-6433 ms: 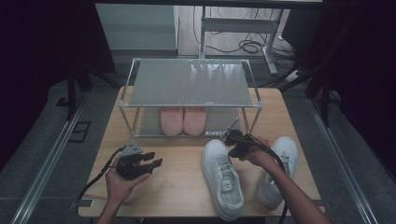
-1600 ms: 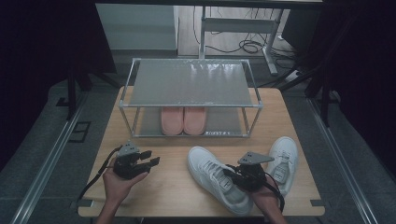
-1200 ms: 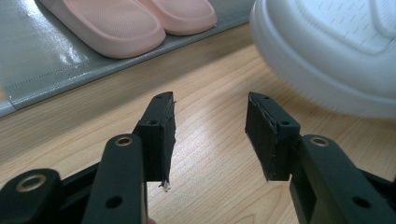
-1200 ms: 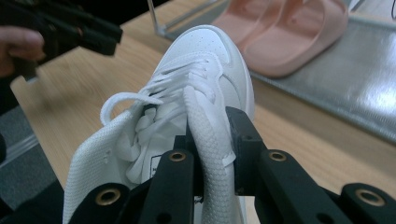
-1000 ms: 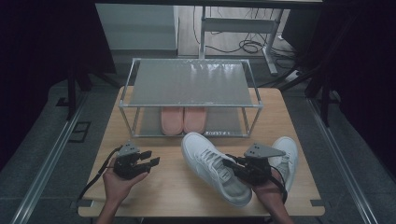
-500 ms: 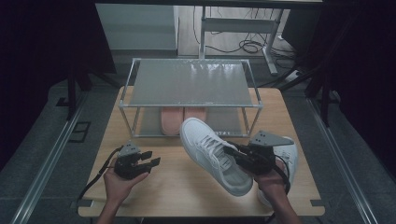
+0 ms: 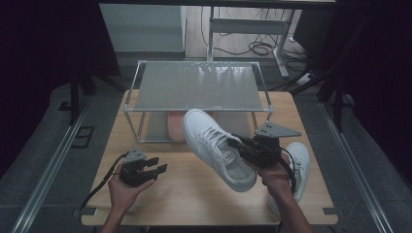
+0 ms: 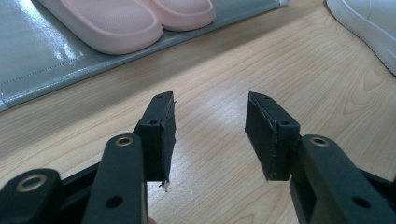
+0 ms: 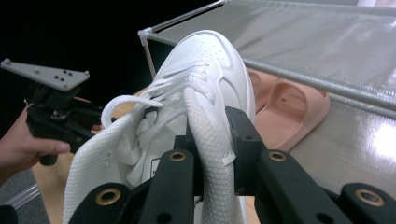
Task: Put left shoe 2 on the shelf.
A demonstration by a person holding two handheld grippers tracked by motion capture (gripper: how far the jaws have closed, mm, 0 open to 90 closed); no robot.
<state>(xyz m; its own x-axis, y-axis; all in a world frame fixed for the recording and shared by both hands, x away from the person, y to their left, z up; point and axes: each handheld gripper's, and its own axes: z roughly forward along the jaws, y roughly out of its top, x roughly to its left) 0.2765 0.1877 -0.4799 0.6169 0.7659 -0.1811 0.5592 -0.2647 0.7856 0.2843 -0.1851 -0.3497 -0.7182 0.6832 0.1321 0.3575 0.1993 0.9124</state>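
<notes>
My right gripper pinches a white sneaker by the side wall of its collar; in the right gripper view my two black jaws press on either side of that woven edge, with the laces looped just above them. The sneaker is lifted off the wooden table and tilted, its toe pointing toward the shoe rack and reaching up near the front edge of the rack's top shelf. A second white sneaker lies flat on the table, in front of the rack's right end and just beyond my right hand. A pair of pink slippers sits on the rack's lower shelf, toes toward me. My left gripper rests low over the table in front of the rack's left corner, its jaws spread apart with bare wood showing between them, holding nothing.
</notes>
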